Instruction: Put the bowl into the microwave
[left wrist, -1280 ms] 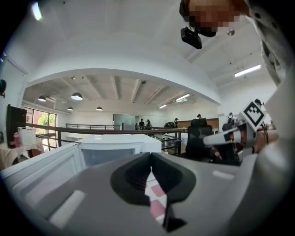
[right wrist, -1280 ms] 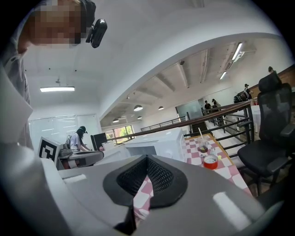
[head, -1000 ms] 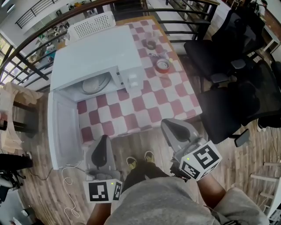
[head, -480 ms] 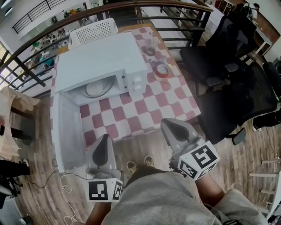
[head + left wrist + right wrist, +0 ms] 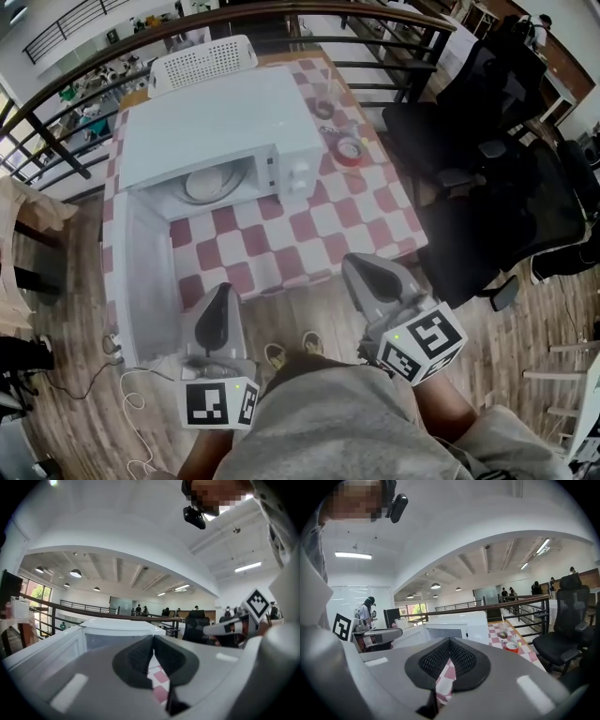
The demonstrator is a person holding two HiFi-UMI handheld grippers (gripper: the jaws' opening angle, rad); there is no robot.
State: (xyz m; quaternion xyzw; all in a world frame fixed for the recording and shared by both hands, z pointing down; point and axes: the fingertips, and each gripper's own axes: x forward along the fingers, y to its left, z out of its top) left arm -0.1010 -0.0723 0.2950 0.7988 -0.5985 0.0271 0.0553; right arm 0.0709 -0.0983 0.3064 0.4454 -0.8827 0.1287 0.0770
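Observation:
The white microwave [image 5: 225, 127] stands on the checked table [image 5: 309, 234] with its door [image 5: 141, 272] swung open toward me. A pale round bowl [image 5: 211, 185] lies inside its cavity. My left gripper [image 5: 223, 292] hangs shut and empty off the table's near edge, beside the open door. My right gripper [image 5: 361, 269] is also shut and empty, just off the table's near right corner. In the left gripper view the left gripper [image 5: 153, 641] points level at the microwave [image 5: 117, 627]. In the right gripper view the right gripper [image 5: 449, 644] faces the microwave [image 5: 454, 625].
A red tape roll [image 5: 349, 150] and a glass [image 5: 323, 96] sit on the table to the right of the microwave. A white basket [image 5: 202, 61] stands behind it. Black office chairs [image 5: 487, 197] crowd the right side, a railing [image 5: 94, 56] runs behind, and a cable [image 5: 131, 412] lies on the wooden floor.
Both grippers stay shut and empty at the bottom of the head view. The table and microwave have slid slightly right and up in the picture.

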